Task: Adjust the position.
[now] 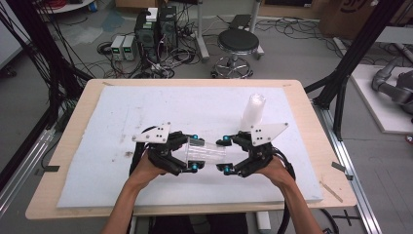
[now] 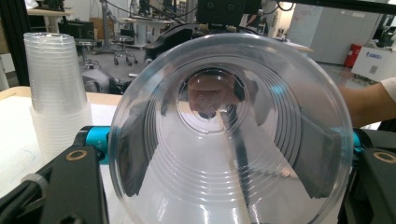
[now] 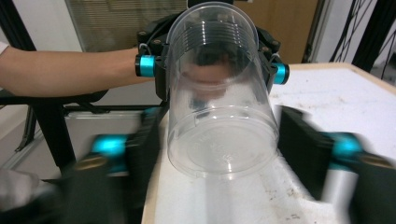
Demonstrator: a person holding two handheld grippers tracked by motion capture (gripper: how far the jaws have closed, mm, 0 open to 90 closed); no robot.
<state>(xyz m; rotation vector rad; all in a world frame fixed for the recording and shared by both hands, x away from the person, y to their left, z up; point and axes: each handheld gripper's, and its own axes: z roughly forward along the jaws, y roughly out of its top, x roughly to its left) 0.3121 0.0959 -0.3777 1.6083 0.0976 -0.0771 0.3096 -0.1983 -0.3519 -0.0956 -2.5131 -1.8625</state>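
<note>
Both forearms come in from below, and the two grippers face each other over the white pad (image 1: 146, 107) of the table. The left gripper (image 1: 187, 152) clenches the wide end of a clear plastic cup (image 1: 206, 151), which lies level between them. The right gripper (image 1: 228, 155) has its jaws spread apart beside the cup's bottom, not pressing it. A stack of cups (image 1: 253, 111) stands upright just behind the right gripper.

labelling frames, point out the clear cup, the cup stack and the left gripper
clear cup (image 1: 207, 151): high view, its side wall
cup stack (image 1: 253, 112): high view, mid-height of stack
left gripper (image 1: 191, 153): high view, between its fingertips
</note>
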